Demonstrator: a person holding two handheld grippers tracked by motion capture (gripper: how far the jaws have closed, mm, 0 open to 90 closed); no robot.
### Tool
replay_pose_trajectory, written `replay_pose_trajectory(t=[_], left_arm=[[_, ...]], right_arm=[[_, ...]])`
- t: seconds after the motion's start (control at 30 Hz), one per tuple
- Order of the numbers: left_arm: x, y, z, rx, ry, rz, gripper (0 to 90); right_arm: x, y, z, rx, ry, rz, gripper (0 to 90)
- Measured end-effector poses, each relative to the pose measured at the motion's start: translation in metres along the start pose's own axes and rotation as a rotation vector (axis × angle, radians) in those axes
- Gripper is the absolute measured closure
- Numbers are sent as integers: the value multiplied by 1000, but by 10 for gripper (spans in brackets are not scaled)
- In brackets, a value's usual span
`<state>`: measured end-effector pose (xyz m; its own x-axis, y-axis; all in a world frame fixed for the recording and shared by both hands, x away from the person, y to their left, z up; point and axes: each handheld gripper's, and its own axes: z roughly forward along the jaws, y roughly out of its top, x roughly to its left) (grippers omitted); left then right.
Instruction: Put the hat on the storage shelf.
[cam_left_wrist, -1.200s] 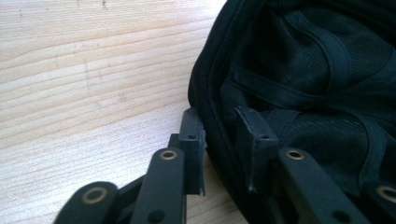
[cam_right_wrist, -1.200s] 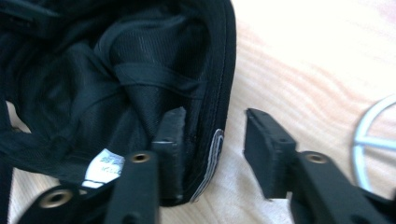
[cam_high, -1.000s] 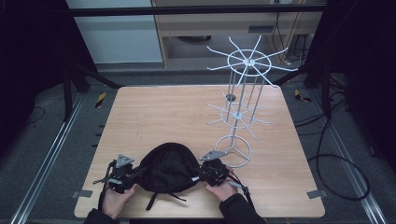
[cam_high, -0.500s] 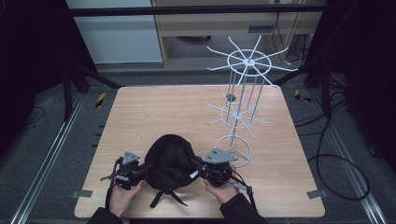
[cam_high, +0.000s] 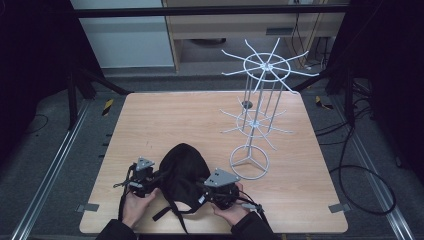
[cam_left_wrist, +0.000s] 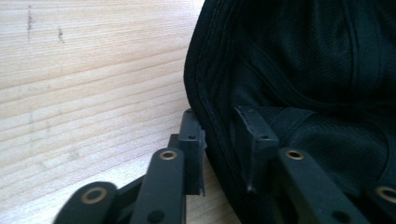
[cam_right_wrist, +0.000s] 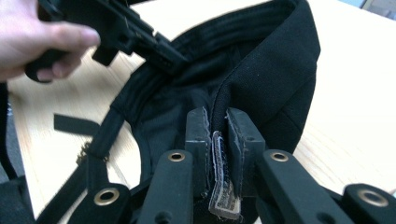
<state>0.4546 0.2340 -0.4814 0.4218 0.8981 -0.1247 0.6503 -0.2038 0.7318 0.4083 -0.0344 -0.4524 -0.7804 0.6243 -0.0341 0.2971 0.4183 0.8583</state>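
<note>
Black fabric sits pinched in the right claw (cam_right_wrist: 217, 135): its two pads press from either side on the rim of a black cap (cam_high: 182, 170), with a small worn tag of the cap's inner band hanging down between them. In the high view this right claw (cam_high: 207, 191) grips the cap's near right edge, held by the person's right hand (cam_high: 230, 210).

The left claw (cam_left_wrist: 219, 144) has just been opening. Its jaws stand a little spread, one outside the cap (cam_left_wrist: 299, 70) and one inside, with the stitched rim passing between them; the outer pad looks clear of the cloth, so it straddles the rim without squeezing it. From above, the left claw (cam_high: 152, 179) meets the cap's left edge, the left hand (cam_high: 136, 205) behind it. The right gripper view shows that left claw (cam_right_wrist: 140, 37) farther off, at the cap's (cam_right_wrist: 261, 70) far rim.

The cap lies between the two claws at the near middle of the pale wooden surface (cam_high: 165, 120), opening turned up, its loose black straps (cam_high: 170, 212) trailing toward the person.

Beyond the cap to the right, well apart from both claws, stands a white wire display rack (cam_high: 260, 100) with a ring base and two tiers of spoke arms.
</note>
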Motion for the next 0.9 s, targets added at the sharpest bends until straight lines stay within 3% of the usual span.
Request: replay_pose_trajectory(t=[0.1,0.23,0.27,0.33,0.5,0.53,0.9], left_arm=[[2,2,-6,-9,1,5,621],[5,8,-22,-63,14,-2,576],[4,11,-32,-106,18,2,555],[4,13,-36,-119,13,4,545],[-9,23,-49,-168,-71,8,511],[-16,28,-50,-171,-106,16,492],[-48,42,-35,-168,-216,41,410]], right_arm=[[1,-2,2,19,-18,-3,797],[0,-4,3,30,-31,2,801],[0,-6,3,34,-34,3,804],[-1,-6,3,33,-36,7,805],[-1,-7,3,29,-32,11,803],[-1,-8,3,26,-28,14,798],[0,-9,3,16,-10,26,791]])
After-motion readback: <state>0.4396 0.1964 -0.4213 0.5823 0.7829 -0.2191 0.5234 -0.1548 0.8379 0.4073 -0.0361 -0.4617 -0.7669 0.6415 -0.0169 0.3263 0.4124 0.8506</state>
